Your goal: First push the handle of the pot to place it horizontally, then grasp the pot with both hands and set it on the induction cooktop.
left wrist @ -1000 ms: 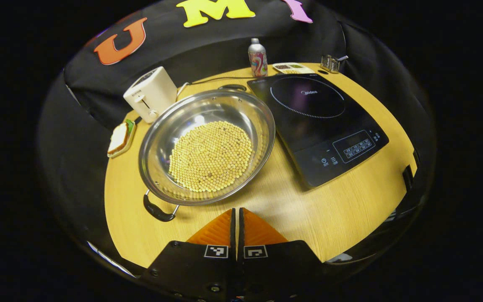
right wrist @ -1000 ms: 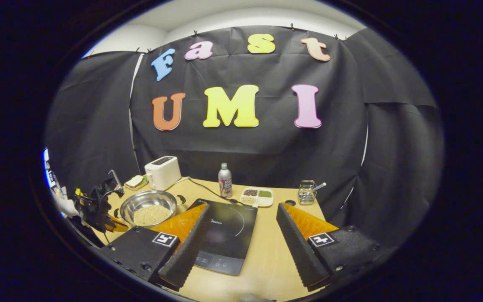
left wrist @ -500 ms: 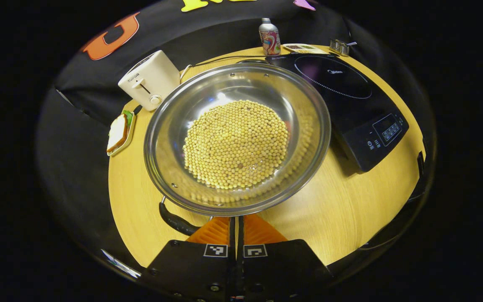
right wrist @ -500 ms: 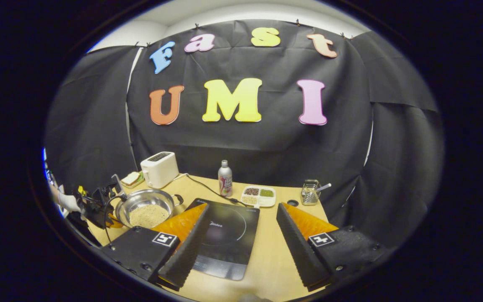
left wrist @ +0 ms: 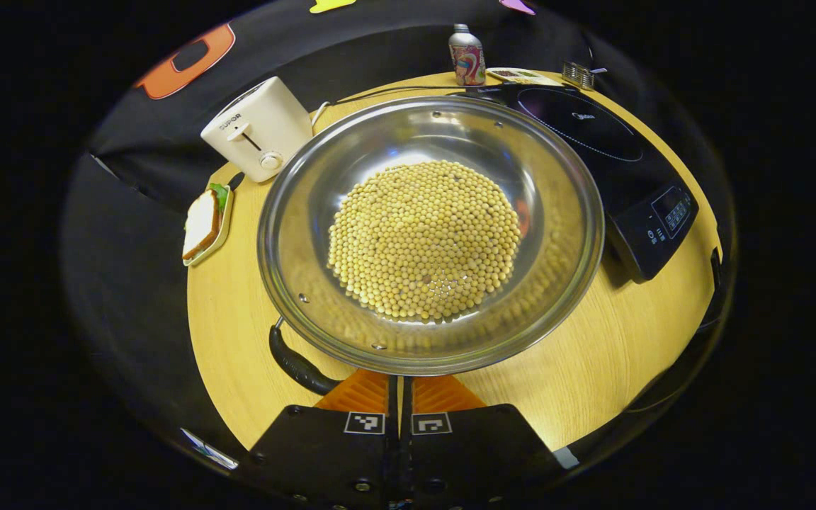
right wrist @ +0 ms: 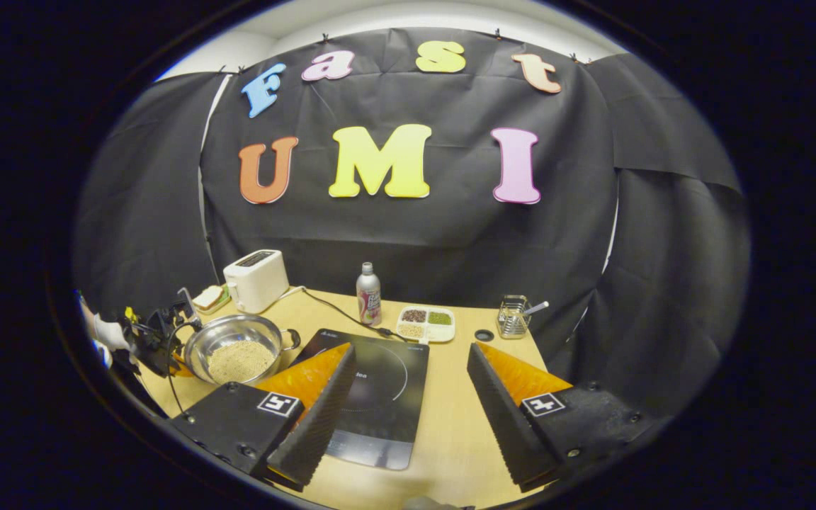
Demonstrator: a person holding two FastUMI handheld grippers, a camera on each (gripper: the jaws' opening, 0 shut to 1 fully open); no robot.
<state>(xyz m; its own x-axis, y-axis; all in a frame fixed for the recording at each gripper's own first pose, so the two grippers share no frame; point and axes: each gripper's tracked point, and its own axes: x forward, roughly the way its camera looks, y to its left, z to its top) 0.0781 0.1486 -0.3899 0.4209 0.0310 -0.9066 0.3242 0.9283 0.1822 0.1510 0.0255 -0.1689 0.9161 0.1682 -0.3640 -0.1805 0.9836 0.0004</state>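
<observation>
A wide steel pot holding yellow beans stands on the round wooden table. Its near black handle points to the lower left in the left gripper view. My left gripper is shut with nothing between its fingers, its tips just under the pot's near rim, right of that handle. The black induction cooktop lies right of the pot. In the right gripper view my right gripper hangs open above the cooktop. There the pot is at the left, with the left gripper beside it.
A white toaster and a sandwich on a small plate sit left of the pot. Behind the cooktop are a bottle, a divided snack tray and a wire holder. A cable runs across the back.
My left gripper has come forward and down to the pot's near rim beside the handle, staying shut. The right gripper has drifted slightly and stays open.
</observation>
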